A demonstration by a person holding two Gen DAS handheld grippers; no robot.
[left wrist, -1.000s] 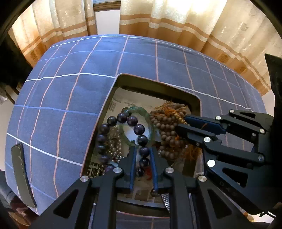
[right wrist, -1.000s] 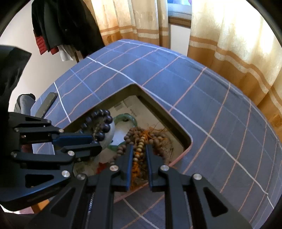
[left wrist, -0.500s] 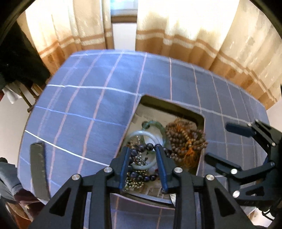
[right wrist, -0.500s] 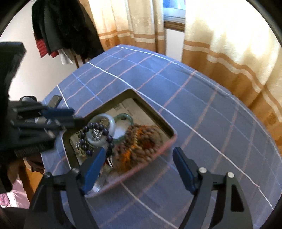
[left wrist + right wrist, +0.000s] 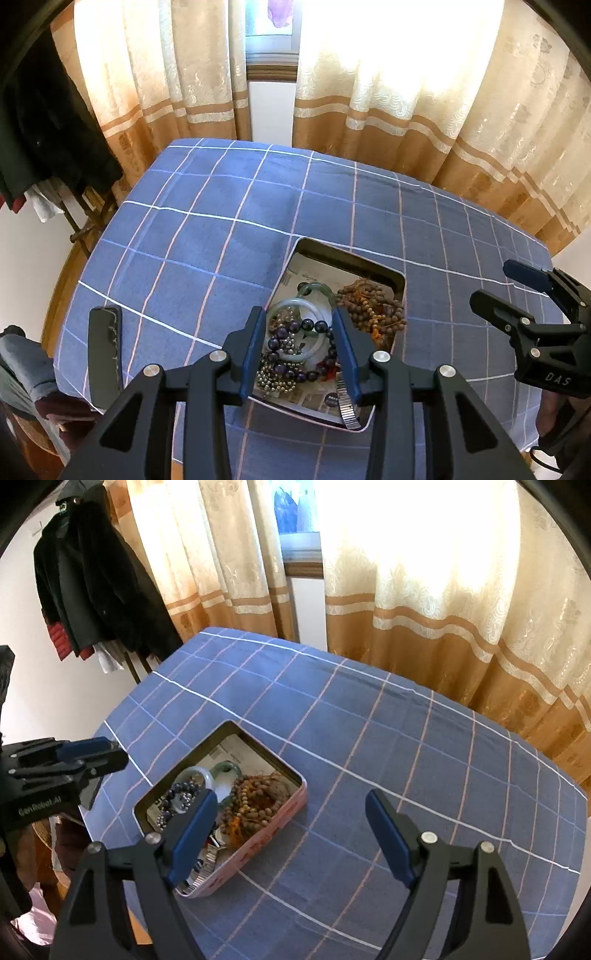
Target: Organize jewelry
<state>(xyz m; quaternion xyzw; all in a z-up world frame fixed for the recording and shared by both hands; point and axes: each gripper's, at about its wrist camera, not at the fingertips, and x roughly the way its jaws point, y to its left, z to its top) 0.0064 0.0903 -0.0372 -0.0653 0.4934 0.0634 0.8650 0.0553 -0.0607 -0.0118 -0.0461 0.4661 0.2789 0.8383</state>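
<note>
An open pink tin (image 5: 400,284) (image 5: 275,821) sits on the blue checked tablecloth (image 5: 207,236). Inside lie a purple bead bracelet (image 5: 306,325), a pale jade bangle (image 5: 286,304), a green bangle (image 5: 320,288), a heap of brown wooden beads (image 5: 373,312) (image 5: 255,801), silver beads and a metal watch strap (image 5: 346,404). My left gripper (image 5: 298,318) hangs above the tin, its jaws opening with nothing held between them. My right gripper (image 5: 291,798) hovers higher over the tin's right corner, jaws wide and still opening, empty. Each gripper shows in the other's view: right gripper (image 5: 498,284), left gripper (image 5: 118,753).
A flat black slab (image 5: 105,350) lies near the table's left edge. Cream and tan curtains (image 5: 406,110) hang close behind the table. Dark jackets (image 5: 96,590) hang on a rack at the left. The cloth beyond and right of the tin is bare.
Both grippers rose away from the tin. The left one let go of the purple bracelet and the right one released the brown beads; both jaws opened.
</note>
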